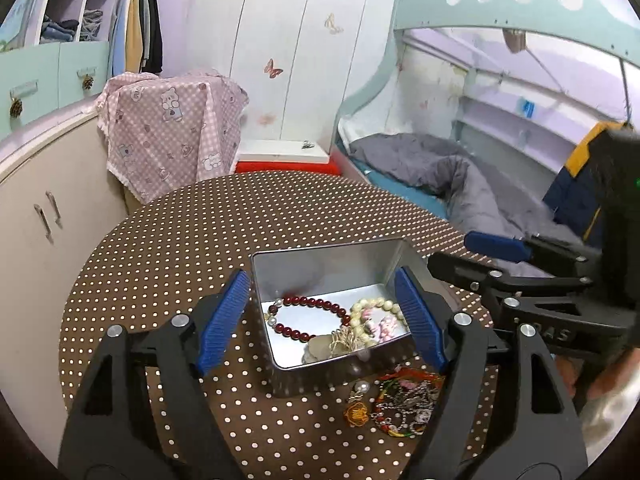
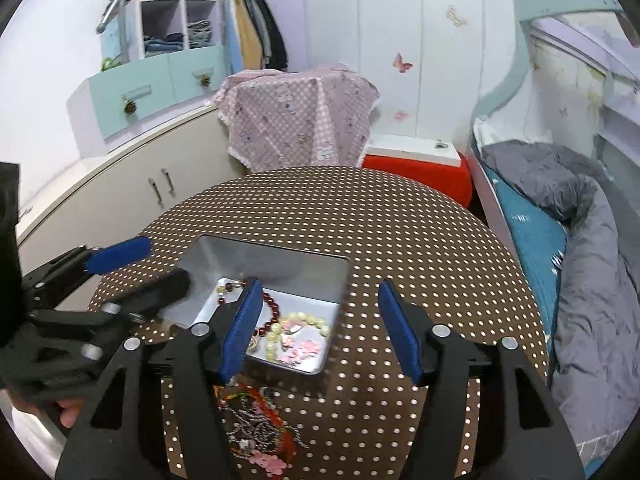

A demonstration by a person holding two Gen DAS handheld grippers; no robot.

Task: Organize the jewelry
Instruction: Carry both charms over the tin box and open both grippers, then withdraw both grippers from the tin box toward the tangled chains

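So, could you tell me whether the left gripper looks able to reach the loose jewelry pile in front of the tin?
Probably yes: the left gripper is open and empty, and the jewelry pile lies uncovered below it.

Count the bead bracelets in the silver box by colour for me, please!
Dark red bracelet: 1
Cream pearl bracelet: 1
Total: 2 bead bracelets in the tin box. Small pink charms sit there too, and a tangled pile waits outside on the table.

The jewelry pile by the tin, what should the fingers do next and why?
Probably lower the right gripper onto the jewelry pile and pinch one piece. Both grippers look open and empty, the tin already holds bracelets, and the tangle lies outside it on the table.
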